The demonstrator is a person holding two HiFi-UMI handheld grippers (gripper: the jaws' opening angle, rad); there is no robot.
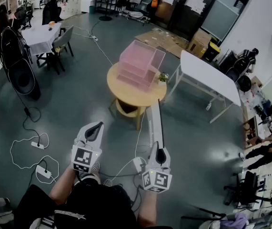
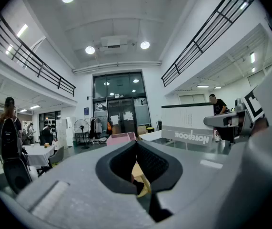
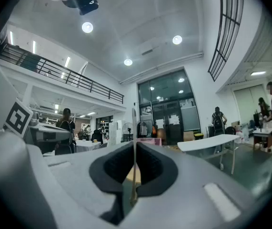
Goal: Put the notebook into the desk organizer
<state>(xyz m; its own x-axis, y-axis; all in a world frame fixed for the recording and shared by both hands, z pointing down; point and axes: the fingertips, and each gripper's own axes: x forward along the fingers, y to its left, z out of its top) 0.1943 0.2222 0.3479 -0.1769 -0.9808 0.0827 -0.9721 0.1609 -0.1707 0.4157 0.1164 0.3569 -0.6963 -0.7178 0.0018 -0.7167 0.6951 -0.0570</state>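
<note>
notebook carried on edge toward the desk organizer
the notebook is clamped by its near end between the closed jaws of the right gripper; it is held upright on its thin edge and pointed ahead, probably so that it can be slid like a file into a slot. the left gripper is held level just beside it, its jaws pressed together on nothing, seemingly free for steadying if that is needed. the pink desk organizer is set on a round wooden table well ahead, with a small plant at its right. open floor is seen between the grippers and the table, so the task is judged to be at the carrying stage, with the notebook well apart from the organizer
</note>
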